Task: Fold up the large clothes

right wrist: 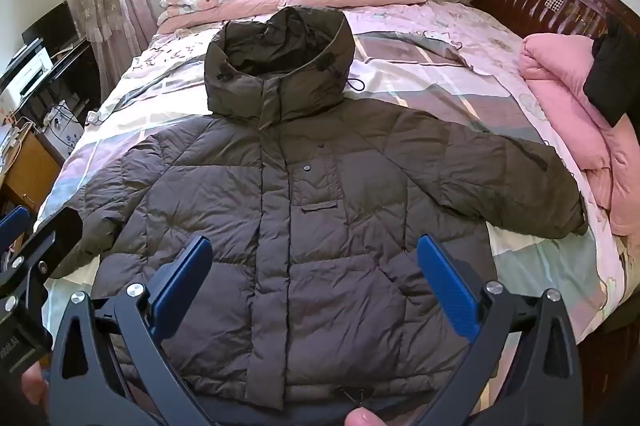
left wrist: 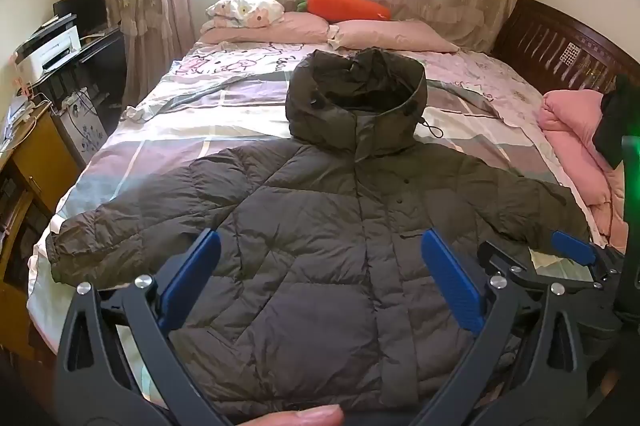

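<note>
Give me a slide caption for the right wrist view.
Open right hand-held gripper above a dark hooded puffer jacket spread flat on the bed.

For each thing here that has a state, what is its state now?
jacket: spread flat, front up, closed, sleeves out
hood: open, lying flat
left gripper: open, empty
right gripper: open, empty
pink quilt: bundled at bed edge

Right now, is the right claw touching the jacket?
Cannot tell. In the right wrist view the right claw stands open over the jacket, gripping nothing; whether its fingertips brush the fabric is unclear.
</note>
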Tool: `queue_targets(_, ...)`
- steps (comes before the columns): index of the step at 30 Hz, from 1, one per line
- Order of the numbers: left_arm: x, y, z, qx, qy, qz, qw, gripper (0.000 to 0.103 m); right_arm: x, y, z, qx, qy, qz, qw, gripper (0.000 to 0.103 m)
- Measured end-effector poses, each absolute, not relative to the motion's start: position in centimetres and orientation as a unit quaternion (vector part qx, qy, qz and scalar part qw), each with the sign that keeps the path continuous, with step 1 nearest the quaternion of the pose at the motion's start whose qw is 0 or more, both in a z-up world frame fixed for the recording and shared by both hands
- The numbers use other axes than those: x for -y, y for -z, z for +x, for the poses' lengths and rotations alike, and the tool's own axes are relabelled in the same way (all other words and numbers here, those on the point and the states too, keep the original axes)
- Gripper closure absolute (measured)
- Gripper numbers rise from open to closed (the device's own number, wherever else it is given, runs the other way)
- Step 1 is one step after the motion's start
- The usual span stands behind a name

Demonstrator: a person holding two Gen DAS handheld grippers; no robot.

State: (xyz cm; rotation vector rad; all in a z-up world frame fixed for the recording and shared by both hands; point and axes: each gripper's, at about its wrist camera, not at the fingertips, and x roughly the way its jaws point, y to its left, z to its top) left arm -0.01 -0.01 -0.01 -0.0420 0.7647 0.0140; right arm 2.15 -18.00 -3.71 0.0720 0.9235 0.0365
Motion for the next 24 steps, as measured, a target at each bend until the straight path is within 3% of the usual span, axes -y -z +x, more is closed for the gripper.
queue_targets(24, -0.10, 0.44, -0.01, -0.380, -0.005, -0.021, 0.925, 0.002, 17.72, 3.98, 2.22, -0.451, -0.020, 0.031, 0.892, 0.001)
